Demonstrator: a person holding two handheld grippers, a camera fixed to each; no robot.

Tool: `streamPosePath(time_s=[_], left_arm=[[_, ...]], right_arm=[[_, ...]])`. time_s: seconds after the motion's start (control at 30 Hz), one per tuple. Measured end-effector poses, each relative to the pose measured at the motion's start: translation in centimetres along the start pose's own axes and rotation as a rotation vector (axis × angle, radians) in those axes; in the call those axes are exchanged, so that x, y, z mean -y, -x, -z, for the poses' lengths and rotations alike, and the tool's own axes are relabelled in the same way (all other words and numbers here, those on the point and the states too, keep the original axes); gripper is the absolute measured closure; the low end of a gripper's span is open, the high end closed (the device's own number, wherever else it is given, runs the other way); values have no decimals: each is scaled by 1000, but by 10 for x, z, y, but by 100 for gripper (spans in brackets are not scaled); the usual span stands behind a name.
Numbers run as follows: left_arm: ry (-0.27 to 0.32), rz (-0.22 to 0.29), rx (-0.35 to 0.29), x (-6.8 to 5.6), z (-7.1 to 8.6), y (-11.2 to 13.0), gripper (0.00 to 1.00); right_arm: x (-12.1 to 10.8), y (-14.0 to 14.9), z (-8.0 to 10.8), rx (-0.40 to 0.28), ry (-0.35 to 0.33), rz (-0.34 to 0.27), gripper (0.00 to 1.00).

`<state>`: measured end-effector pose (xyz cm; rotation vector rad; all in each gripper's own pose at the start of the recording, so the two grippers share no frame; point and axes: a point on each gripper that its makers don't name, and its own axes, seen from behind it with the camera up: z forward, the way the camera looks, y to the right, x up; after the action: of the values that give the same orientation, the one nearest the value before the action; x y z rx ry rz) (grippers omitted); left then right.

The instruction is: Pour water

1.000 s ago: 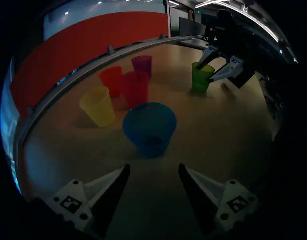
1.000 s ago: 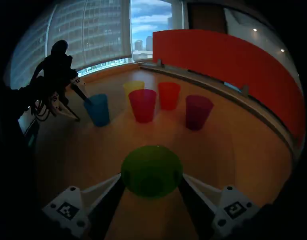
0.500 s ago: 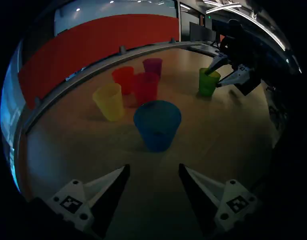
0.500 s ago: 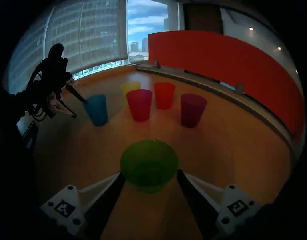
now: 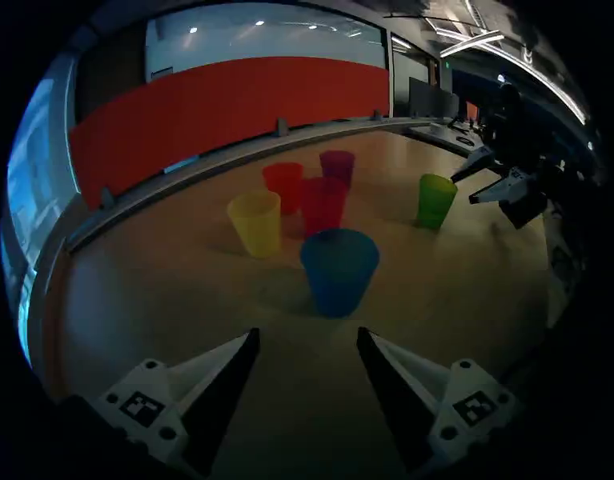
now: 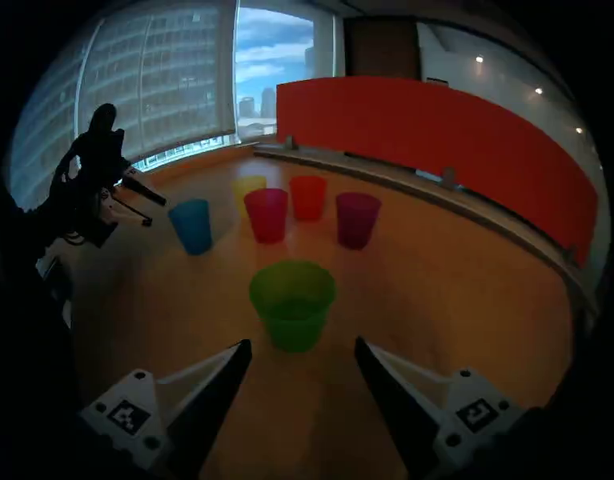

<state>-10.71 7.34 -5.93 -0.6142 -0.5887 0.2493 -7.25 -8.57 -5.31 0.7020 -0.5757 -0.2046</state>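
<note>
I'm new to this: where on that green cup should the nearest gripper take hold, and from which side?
Grip the green cup on its side wall, halfway up, coming level from the near side, where the open right gripper faces it. It stands upright and widens toward the rim, so a mid-wall pinch should probably hold.

Left hand-held gripper [image 5: 307,336]: two wedge-shaped fingers [image 5: 204,372] are seen, white on top/outer faces, black on inner faces, tapered to pointed tips. A square b/w coded marker [image 5: 141,406] is fixed at each finger base, w/ small round holes [image 5: 150,365] set beside it. Right hand-held gripper [image 6: 302,346] is built the same way: white wedges, black inner sides, one b/w marker per finger. Farther off in the right gripper view, the person [image 6: 90,180] is rendered as a dark silhouette; clothing can't be made out.
</note>
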Motion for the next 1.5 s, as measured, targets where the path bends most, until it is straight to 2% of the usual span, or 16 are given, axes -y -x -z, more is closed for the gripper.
streamPosePath(time_s=[0.2, 0.5, 0.77, 0.97, 1.1, 1.2, 1.5], left_arm=[[-75, 27, -69, 13, 12, -11, 10], [-202, 93, -178, 32, 30, -22, 10], [-327, 148, -306, 48, 57, -36, 10], [-429, 153, -381, 61, 74, -47, 10], [-466, 171, -429, 66, 81, -54, 10], [-498, 206, -473, 72, 87, -58, 10], [-561, 275, -559, 84, 95, -63, 10]], right_arm=[[-7, -8, 24, -59, 56, -38, 0], [-24, -34, 50, -209, 170, -127, 0], [-44, -43, 69, -301, 324, -183, 0], [-58, -53, 81, -373, 431, -219, 0], [-69, -58, 89, -417, 505, -227, 0], [-74, -61, 94, -450, 563, -234, 1], [-80, -65, 102, -482, 691, -207, 0]])
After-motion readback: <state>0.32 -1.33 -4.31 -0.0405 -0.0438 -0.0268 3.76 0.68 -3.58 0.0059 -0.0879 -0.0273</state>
